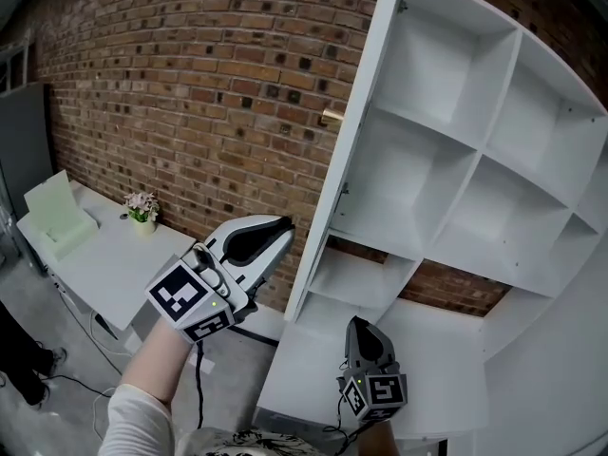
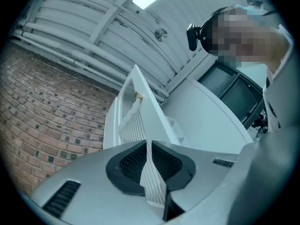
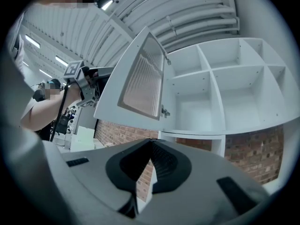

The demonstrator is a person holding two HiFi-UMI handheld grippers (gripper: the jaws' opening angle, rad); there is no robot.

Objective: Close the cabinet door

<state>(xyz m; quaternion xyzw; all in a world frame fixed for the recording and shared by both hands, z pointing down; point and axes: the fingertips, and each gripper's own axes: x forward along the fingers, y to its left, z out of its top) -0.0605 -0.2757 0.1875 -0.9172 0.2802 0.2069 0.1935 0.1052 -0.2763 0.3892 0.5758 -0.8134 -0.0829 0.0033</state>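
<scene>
The white cabinet (image 1: 494,126) has several bare compartments, and its door (image 1: 347,150) stands swung out, edge-on to me, with a small gold handle (image 1: 332,115). My left gripper (image 1: 283,226) is raised just left of the door's lower free edge, not touching it. Its jaws are slightly open with nothing between them. In the left gripper view the slatted door (image 2: 140,121) and the handle (image 2: 138,96) show past the left gripper (image 2: 149,143). My right gripper (image 1: 358,323) is lower, below the cabinet, shut and holding nothing. The right gripper view looks past the right gripper (image 3: 151,142) at the door (image 3: 140,81) and the shelves (image 3: 211,78).
A brick wall (image 1: 190,84) runs behind the cabinet. A low white table (image 1: 104,264) at the left carries a pale box (image 1: 62,217) and a small flower pot (image 1: 142,207). A white lower unit (image 1: 313,369) sits under the cabinet. Cables trail on the floor (image 1: 85,378).
</scene>
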